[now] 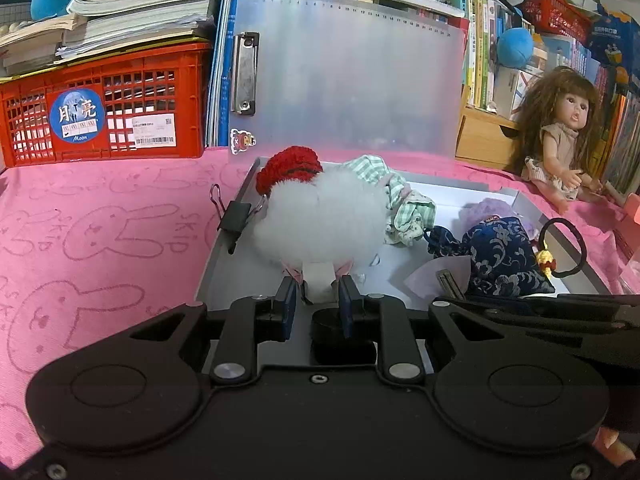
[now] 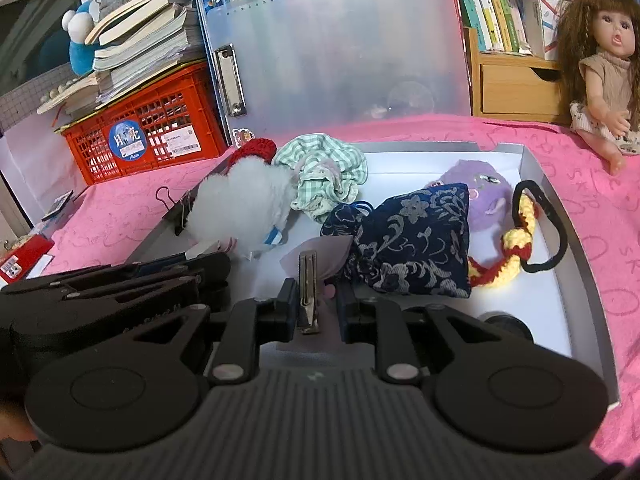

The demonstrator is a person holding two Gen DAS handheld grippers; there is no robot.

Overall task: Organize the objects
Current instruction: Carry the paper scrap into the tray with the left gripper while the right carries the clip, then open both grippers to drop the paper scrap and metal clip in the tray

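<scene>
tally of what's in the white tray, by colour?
White fluffy plush with red knitted cap: 1
Green checked cloth scrunchie: 1
Purple fuzzy plush: 1
Navy floral drawstring pouch: 1
Black hair tie with yellow-red crochet charm: 1
Silver metal hair clip: 1
Total: 6

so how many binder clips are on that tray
1. A black binder clip is clamped on the left wall of the tray, beside the white fluffy toy. More could be hidden under the piled items.
</scene>
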